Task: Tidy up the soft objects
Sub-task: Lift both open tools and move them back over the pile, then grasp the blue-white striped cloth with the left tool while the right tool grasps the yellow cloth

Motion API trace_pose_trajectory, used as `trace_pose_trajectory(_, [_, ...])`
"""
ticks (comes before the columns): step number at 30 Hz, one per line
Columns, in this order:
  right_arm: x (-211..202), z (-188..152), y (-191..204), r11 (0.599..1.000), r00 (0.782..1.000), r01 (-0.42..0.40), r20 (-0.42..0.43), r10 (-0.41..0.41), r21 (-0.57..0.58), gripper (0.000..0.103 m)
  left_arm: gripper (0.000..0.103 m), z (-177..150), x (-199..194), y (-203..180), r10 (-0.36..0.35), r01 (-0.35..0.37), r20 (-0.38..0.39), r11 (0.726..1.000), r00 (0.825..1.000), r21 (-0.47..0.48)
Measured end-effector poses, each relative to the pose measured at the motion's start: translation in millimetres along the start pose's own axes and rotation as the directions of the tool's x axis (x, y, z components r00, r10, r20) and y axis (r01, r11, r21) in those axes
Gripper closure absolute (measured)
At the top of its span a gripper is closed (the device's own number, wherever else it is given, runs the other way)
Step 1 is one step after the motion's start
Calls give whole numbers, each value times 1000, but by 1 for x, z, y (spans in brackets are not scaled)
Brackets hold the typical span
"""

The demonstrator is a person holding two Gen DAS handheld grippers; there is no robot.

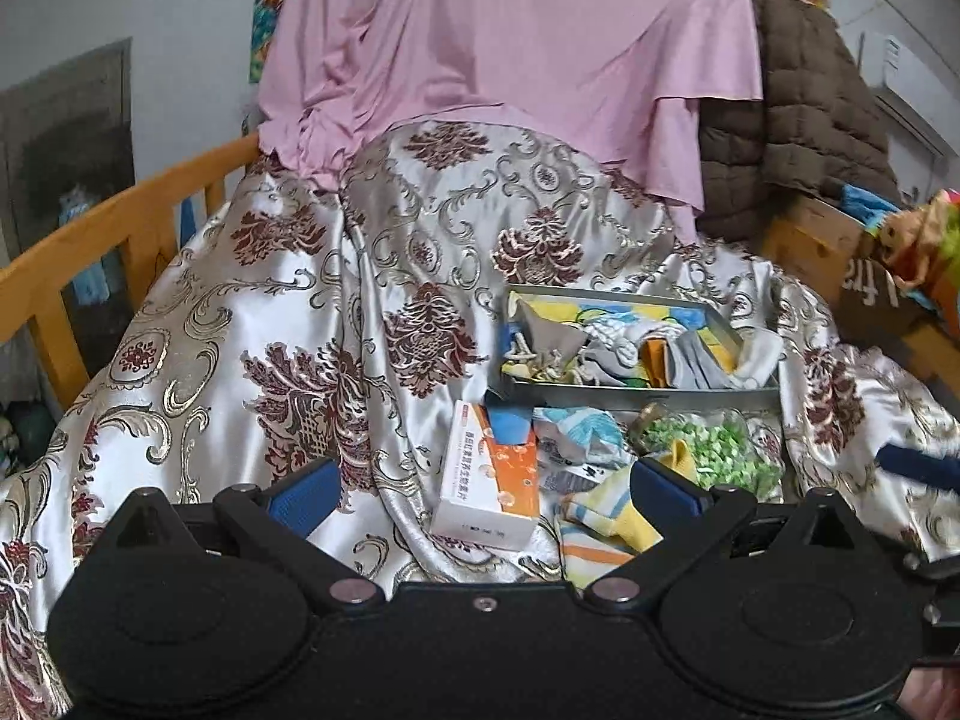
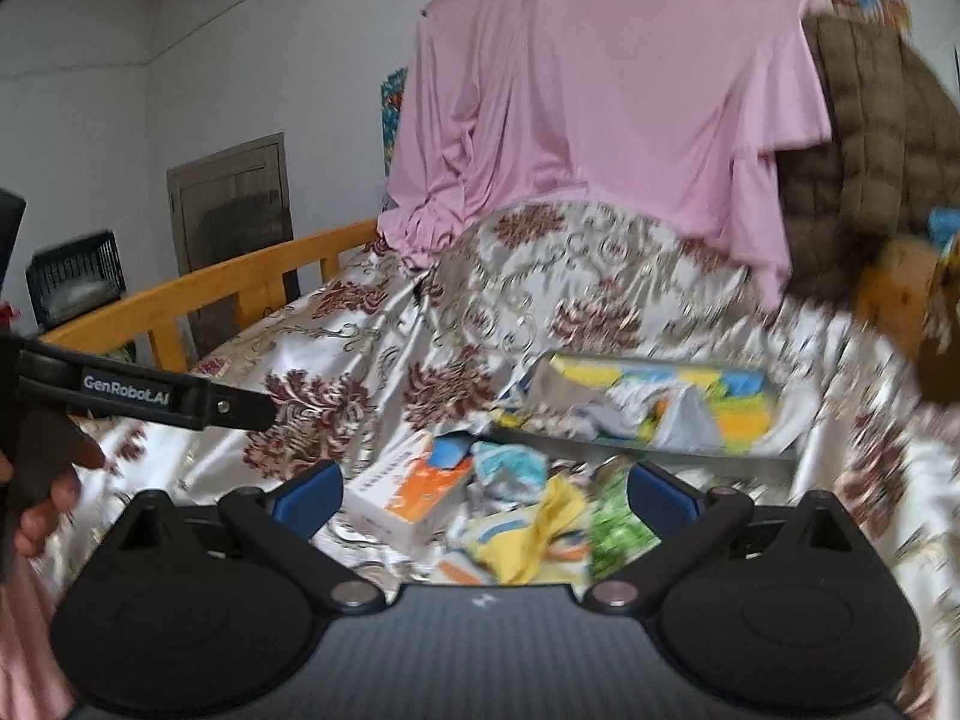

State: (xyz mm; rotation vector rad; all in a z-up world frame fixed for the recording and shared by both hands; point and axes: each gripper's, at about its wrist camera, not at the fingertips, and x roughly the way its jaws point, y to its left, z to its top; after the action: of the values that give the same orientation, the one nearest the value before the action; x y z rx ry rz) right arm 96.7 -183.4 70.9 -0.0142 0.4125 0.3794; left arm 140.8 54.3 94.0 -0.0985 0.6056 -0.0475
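A grey tray [image 1: 639,399] on the patterned satin bedspread [image 1: 300,324] holds several soft cloths and socks [image 1: 678,354]. In front of it lie a yellow striped sock [image 1: 606,519], a blue-white cloth [image 1: 576,429], a green speckled bag [image 1: 714,450] and an orange-white box [image 1: 489,480]. My left gripper [image 1: 483,489] is open and empty, its jaws either side of the box and sock. My right gripper [image 2: 483,498] is open and empty above the yellow sock [image 2: 534,534]. The right wrist view is blurred; it shows the tray [image 2: 648,453].
A pink sheet [image 1: 510,48] and brown quilted coat [image 1: 804,108] hang behind the bed. A wooden bed rail [image 1: 114,222] runs along the left. The left gripper's body [image 2: 150,399] and the hand holding it [image 2: 42,492] show in the right wrist view.
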Motion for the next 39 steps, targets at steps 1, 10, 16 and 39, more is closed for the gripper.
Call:
trace_pose_trajectory(1, [5,2,-1,1000,1000,-12,-7,12,23,0,1,3,3,1,8,-8,3,1000,1000,3])
trace_pose_trajectory(10, [48,-9,-8,999,998,30,-47,-32,-41,0,1,-5,37,14,-27,23,70,998,997,63])
trace_pose_trajectory(16, [80,-24,-19,996,991,67,-114,-73,-61,0,1,-21,72,34,-20,20,-16,1000,1000,3])
trace_pose_trajectory(39, [183,-42,-23,888,974,-41,-217,-67,-458,1,1,2,189,-19,-353,355,-38,932,935,75])
